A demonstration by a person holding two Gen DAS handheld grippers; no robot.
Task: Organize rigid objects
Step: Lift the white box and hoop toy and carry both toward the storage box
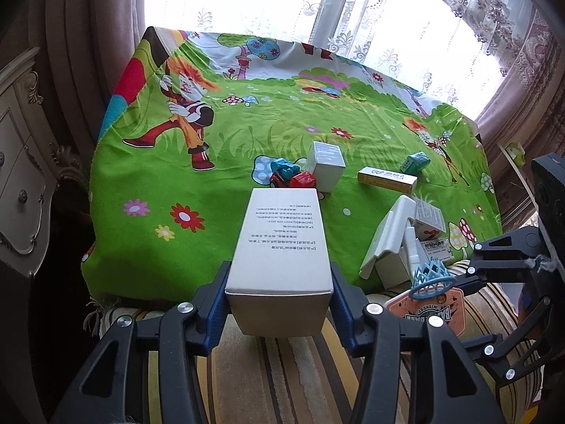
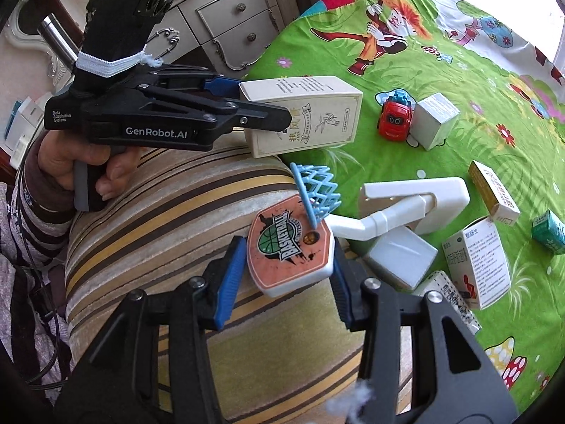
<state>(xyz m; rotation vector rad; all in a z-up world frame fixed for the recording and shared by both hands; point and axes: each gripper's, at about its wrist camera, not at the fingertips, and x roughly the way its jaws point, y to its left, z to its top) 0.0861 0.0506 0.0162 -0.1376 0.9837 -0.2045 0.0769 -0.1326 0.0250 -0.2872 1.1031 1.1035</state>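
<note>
My left gripper (image 1: 279,293) is shut on a tall white carton (image 1: 282,243) and holds it above the striped cushion's edge. It also shows in the right wrist view (image 2: 307,120), with the left gripper (image 2: 243,106) clamped on its end. My right gripper (image 2: 287,268) has its jaws around the orange backboard (image 2: 289,247) of a toy basketball hoop with a blue net (image 2: 317,190). The right finger touches the backboard and a small gap shows at the left. The hoop also shows in the left wrist view (image 1: 429,282).
On the green cartoon cloth (image 1: 212,190) lie a red toy car (image 1: 293,178), a white cube box (image 1: 325,169), a yellow box (image 1: 386,178), a teal box (image 1: 415,162) and several white boxes (image 2: 476,261). A striped cushion (image 2: 169,212) lies in front and a dresser (image 2: 233,17) at left.
</note>
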